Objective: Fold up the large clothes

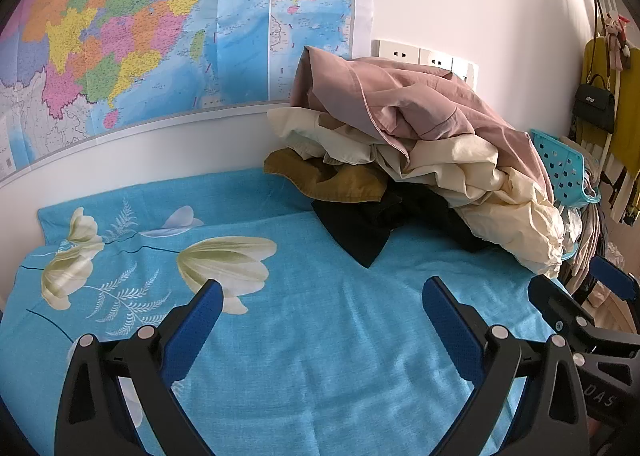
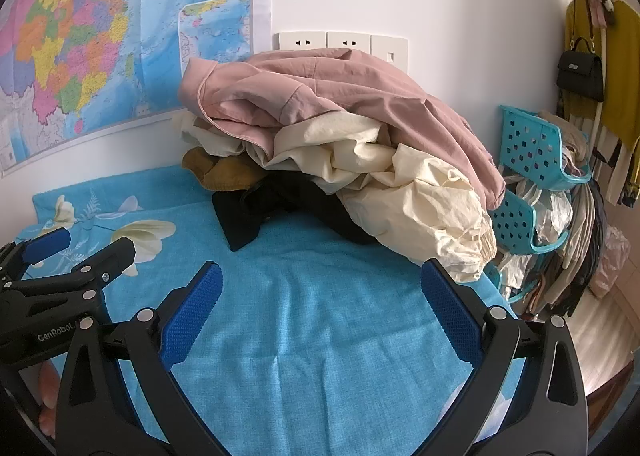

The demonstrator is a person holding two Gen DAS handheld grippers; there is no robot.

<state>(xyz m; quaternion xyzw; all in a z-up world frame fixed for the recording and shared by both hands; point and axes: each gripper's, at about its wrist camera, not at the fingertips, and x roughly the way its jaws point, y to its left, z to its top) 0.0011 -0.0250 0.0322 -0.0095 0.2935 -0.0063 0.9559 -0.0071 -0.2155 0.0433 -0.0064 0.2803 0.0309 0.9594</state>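
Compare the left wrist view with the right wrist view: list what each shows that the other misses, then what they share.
Only the left wrist view shows the left gripper head-on, jaws wide open and empty, with far more of the flower print on the sheet. Only the right wrist view shows the right gripper head-on, also open and empty, plus the lower blue basket and the clothes hanging beneath it. Both show the pile of unfolded clothes, pink garment on top, the blue bedsheet, the wall map and the black handbag.

Home bedroom: floral bedsheet (image 1: 280, 356), wall map (image 1: 160, 35), hanging handbag (image 2: 580, 73).
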